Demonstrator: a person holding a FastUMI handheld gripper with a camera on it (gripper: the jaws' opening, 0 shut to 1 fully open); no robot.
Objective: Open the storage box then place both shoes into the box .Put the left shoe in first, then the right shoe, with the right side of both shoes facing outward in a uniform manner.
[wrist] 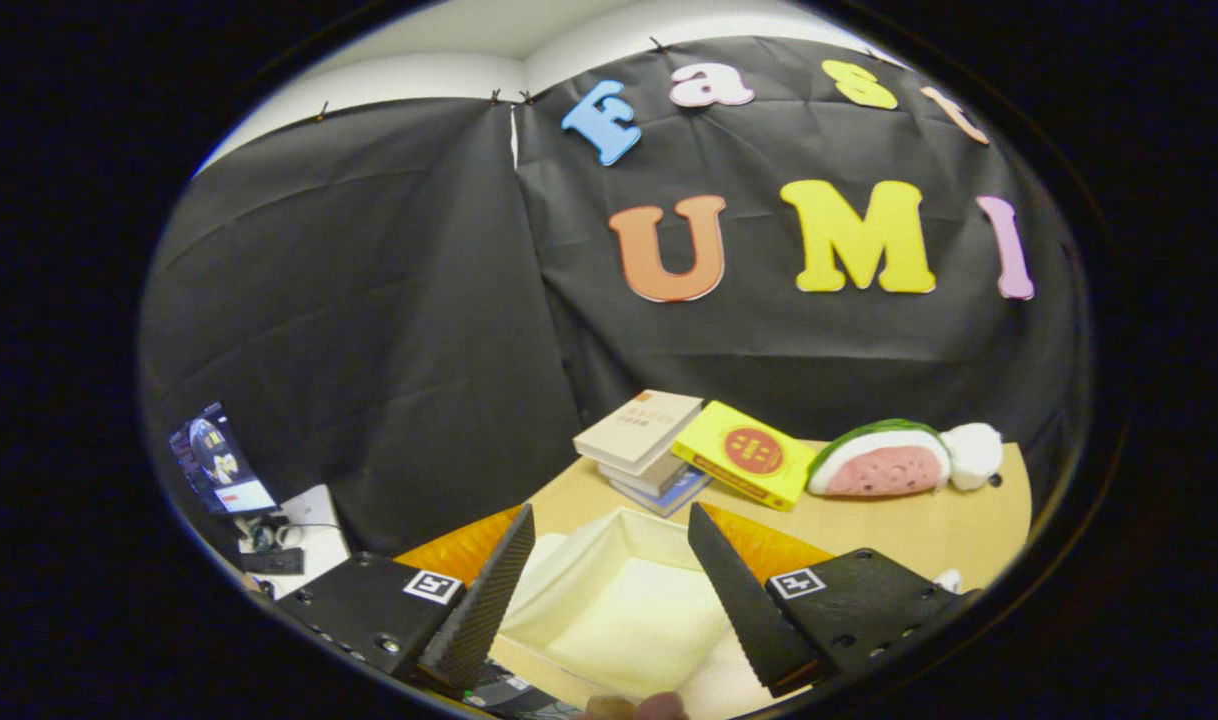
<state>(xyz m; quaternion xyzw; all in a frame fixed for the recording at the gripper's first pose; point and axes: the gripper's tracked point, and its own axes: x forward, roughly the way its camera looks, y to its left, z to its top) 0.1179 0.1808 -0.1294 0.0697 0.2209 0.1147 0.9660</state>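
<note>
A monitor (214,462) glows well off to the left of the gripper (609,590), above a low white stand (309,530) strewn with cables. The gripper's fingers (489,600) stand spread wide, gripping nothing, and between them lies the storage box (619,600), pale and cream-sided, its top open toward the camera. What shows of its inside looks bare: no shoe can be made out in it, though its near part runs below the fingers and cannot be judged. An orange surface (459,550) flanks the box behind each finger; whether that is the box's folded-back lid or something else cannot be told. Beyond the fingers on the tan table (969,530) sit a stack of books (639,440), then a yellow box (744,455) leaning against it, then a watermelon-slice plush (879,462) with a white plush (974,452) touching its right end. At the very bottom, just below the fingers, fingertips (634,708) of a person's hand peek in.

By the look of it the opening step is done and the loading has not begun. The next move calls for finding the left shoe, seizing it so its right side will face outward, and carrying it over the box. Neither shoe can be placed from here.
</note>
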